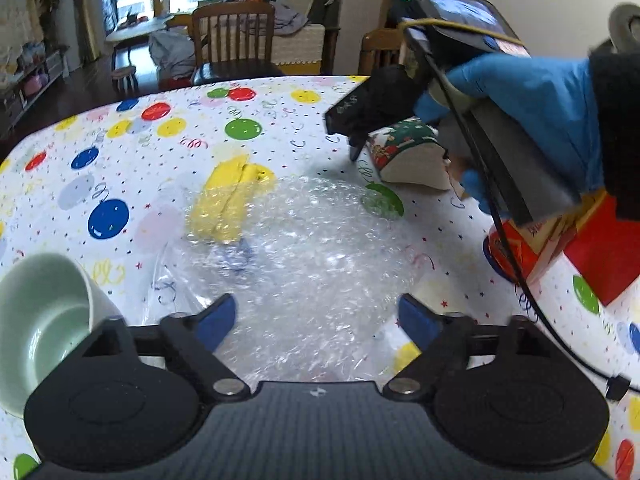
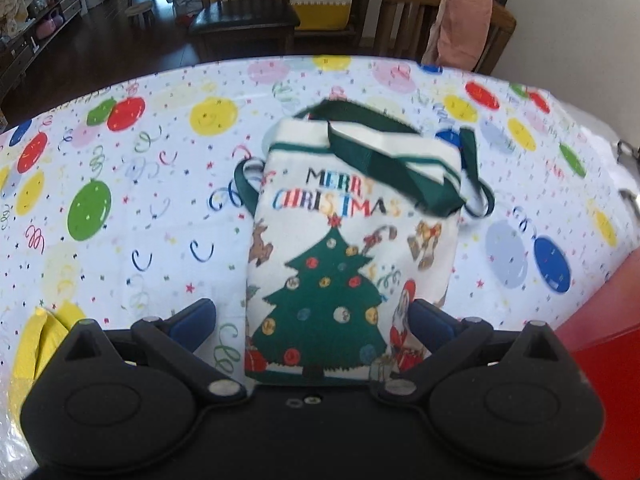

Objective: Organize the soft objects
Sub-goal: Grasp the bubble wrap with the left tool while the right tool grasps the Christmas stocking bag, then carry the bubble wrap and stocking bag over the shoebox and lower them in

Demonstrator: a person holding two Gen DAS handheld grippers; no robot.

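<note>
Bubble wrap (image 1: 320,248) lies right under my left tongs (image 1: 316,316), whose blue pads stand apart above the clear sheet with nothing clamped between them. Just beyond its far left edge, partly under the wrap, sits a yellow folded cloth (image 1: 232,196). A pale green bowl (image 1: 40,320) lies tipped on its side at the near left of the tabletop (image 1: 120,160), which wears a cover printed with coloured balloons and streamers. To the right, my gloved right hand (image 1: 532,96) holds the other tool above the Christmas bag (image 1: 408,156), with a red box (image 1: 600,256) near it.

From the right wrist, my right tongs (image 2: 312,320) are spread wide on either side of the bag's near end, the pads not pressing on it. White fabric reads "MERRY CHRISTMAS" in coloured letters above a green tree; its dark green straps (image 2: 380,168) flop across the far end.
</note>
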